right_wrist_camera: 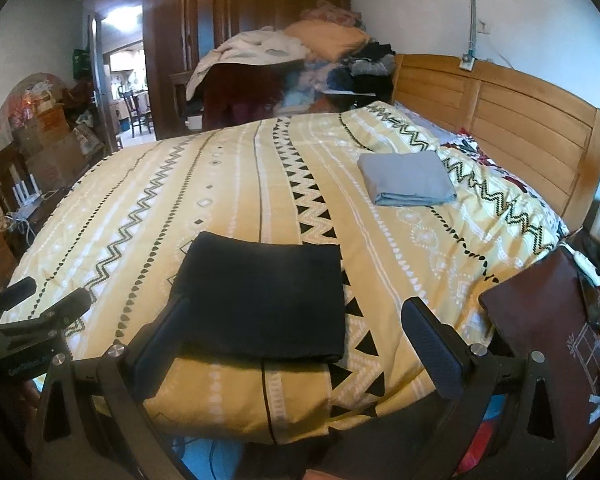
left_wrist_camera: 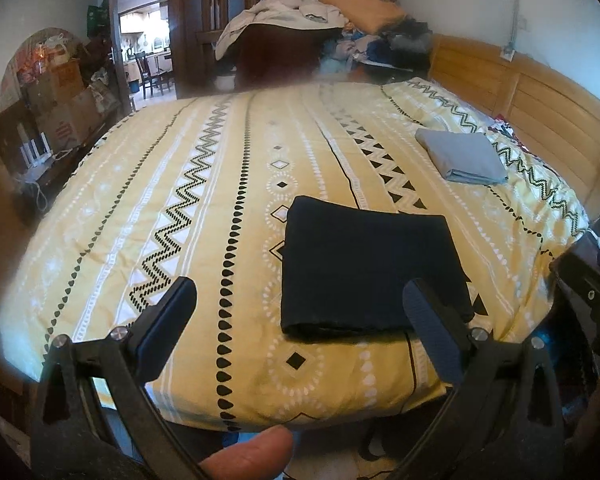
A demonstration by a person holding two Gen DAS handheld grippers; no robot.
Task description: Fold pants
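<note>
The dark navy pants (left_wrist_camera: pixel 364 268) lie folded into a flat rectangle on the yellow patterned bedspread (left_wrist_camera: pixel 180 184), near the bed's front edge. They also show in the right wrist view (right_wrist_camera: pixel 264 300). My left gripper (left_wrist_camera: pixel 300 300) is open and empty, held just in front of the pants, its right finger overlapping their right corner in view. My right gripper (right_wrist_camera: pixel 296 320) is open and empty, its left finger at the pants' left edge. The left gripper (right_wrist_camera: pixel 44 300) also shows at the left of the right wrist view.
A folded grey garment (left_wrist_camera: pixel 460 156) lies farther back on the right, also in the right wrist view (right_wrist_camera: pixel 408 178). A wooden headboard (right_wrist_camera: pixel 500 120) runs along the right. A clothes pile (left_wrist_camera: pixel 320 28) sits behind the bed. A dark nightstand (right_wrist_camera: pixel 548 320) stands at right.
</note>
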